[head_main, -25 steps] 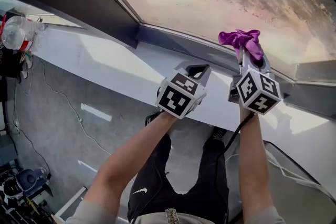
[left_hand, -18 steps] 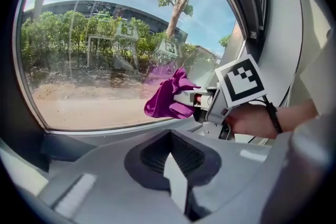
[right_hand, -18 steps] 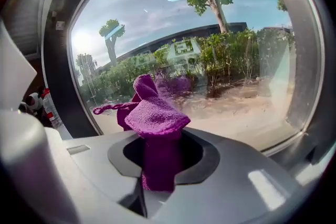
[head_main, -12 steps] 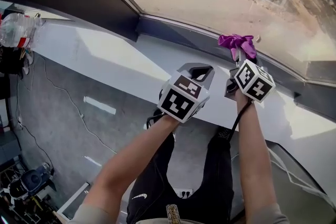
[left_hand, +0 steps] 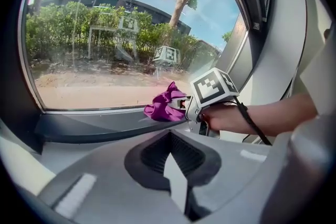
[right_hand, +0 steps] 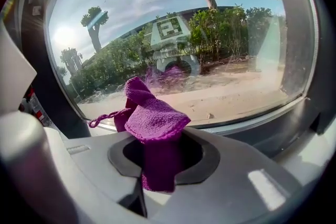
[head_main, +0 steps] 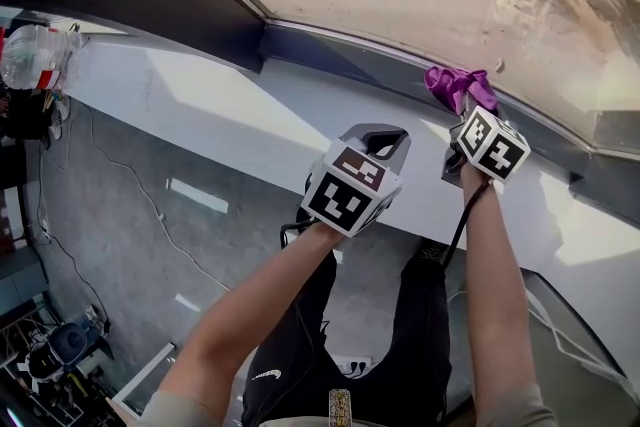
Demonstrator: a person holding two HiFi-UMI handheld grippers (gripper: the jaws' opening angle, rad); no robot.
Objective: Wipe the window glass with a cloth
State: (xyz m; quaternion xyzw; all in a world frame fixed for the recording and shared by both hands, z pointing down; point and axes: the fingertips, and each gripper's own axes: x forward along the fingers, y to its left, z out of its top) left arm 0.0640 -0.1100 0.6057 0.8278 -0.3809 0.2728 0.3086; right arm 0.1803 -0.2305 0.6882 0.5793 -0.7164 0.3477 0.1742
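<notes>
Since one second ago the right gripper (head_main: 464,111) reaches farther from the person, and the cloth (head_main: 459,85) now sits lower, at the bottom edge of the glass (head_main: 420,5), where the pane meets the dark frame (head_main: 340,55); earlier it lay higher against the pane; the shift is small, and head motion accounts for part of it. The right jaws are closed on the cloth, one fold pinched between them and the rest bunched loosely ahead of the tips; whether the bunch presses the glass or only the frame cannot be told. The left gripper (head_main: 377,136) holds nearly the same place above the front edge of the white sill (head_main: 230,115); its jaws are together and grip nothing. Judgement: the stroke is at its lower limit along the bottom edge; most of the pane remains to be wiped, so the next pass calls for travel upward or sideways with the cloth kept flat to the glass.
</notes>
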